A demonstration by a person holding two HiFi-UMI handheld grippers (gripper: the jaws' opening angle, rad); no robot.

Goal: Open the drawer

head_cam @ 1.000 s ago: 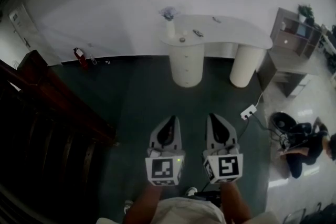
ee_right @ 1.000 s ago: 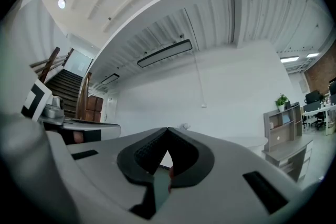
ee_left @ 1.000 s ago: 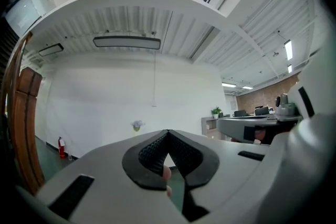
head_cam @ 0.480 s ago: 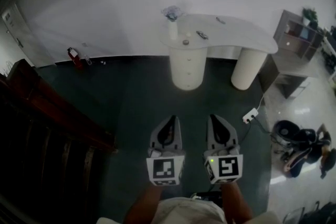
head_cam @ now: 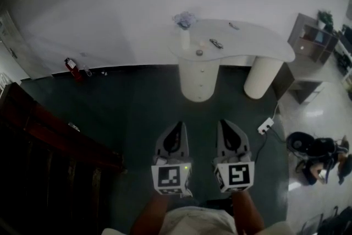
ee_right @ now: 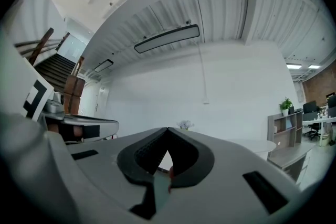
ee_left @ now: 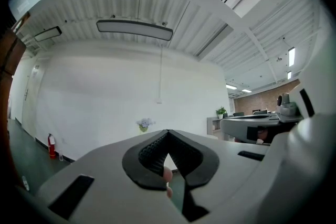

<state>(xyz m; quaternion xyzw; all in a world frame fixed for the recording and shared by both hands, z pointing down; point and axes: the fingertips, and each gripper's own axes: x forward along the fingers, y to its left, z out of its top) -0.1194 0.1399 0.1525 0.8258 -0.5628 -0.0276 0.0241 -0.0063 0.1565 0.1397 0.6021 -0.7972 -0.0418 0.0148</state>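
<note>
Standing well back from the furniture, both grippers held level and side by side over the floor.

- Left gripper (head_cam: 177,125): jaws pressed together, nothing between them.
- Right gripper (head_cam: 224,123): jaws likewise pressed together and empty.
- Drawer pedestal (head_cam: 196,78): white cylinder under the left end of a curved white desk (head_cam: 264,44), straight ahead of the grippers and well apart from them. Its drawer fronts are stacked one above another, all flush.
- Second pedestal (head_cam: 259,77): plain, under the desk's right end.
- On the desk: a vase of flowers (head_cam: 185,29) at the left edge, plus a few small dark items, possibly tools, too small to tell.
- Wooden stair railing (head_cam: 63,137): dark, closing off the left side.
- Fire extinguisher (head_cam: 70,66): red, at the foot of the wall (head_cam: 110,3), far left.
- Power strip (head_cam: 267,125): white, on the floor to the right, its cable trailing back.
- Shelf unit (head_cam: 311,41): grey, far right, with a plant on top.
- Person (head_cam: 324,158): low on the pale floor, far right.
- Floor (head_cam: 137,102): dark green, bare between the grippers and the pedestal.
</note>
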